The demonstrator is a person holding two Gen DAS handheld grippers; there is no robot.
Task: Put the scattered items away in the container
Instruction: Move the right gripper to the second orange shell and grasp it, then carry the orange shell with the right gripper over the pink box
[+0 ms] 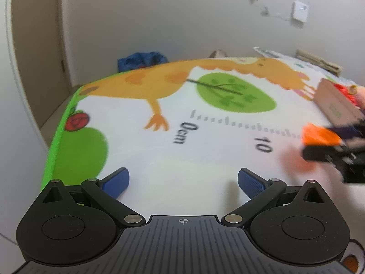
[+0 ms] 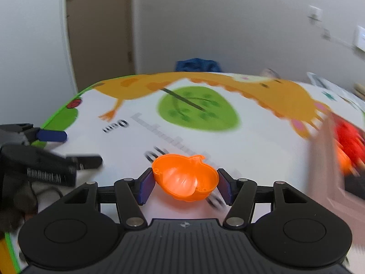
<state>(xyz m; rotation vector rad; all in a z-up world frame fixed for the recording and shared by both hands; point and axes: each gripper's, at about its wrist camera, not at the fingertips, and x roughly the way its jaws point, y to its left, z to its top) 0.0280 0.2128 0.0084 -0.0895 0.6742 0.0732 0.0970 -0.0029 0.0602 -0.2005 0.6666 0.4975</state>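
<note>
An orange pumpkin-shaped plastic mould (image 2: pixel 186 178) sits between the blue pads of my right gripper (image 2: pixel 185 182), which is shut on it above the cartoon play mat (image 2: pixel 205 141). From the left wrist view the same mould (image 1: pixel 319 135) shows as an orange blur at the right, held by the right gripper. My left gripper (image 1: pixel 183 182) is open, low over the mat, with nothing between its fingers. The cardboard box (image 1: pixel 335 105) stands at the mat's right side with red and orange toys (image 2: pixel 349 146) inside; it is blurred in the right wrist view.
The mat carries a giraffe print, a green leaf (image 1: pixel 235 94) and a ruler scale. A blue cloth bundle (image 1: pixel 141 60) lies beyond the far edge. A wall with sockets (image 1: pixel 300 11) and a door frame stand behind. Folded items (image 1: pixel 319 61) lie at the far right.
</note>
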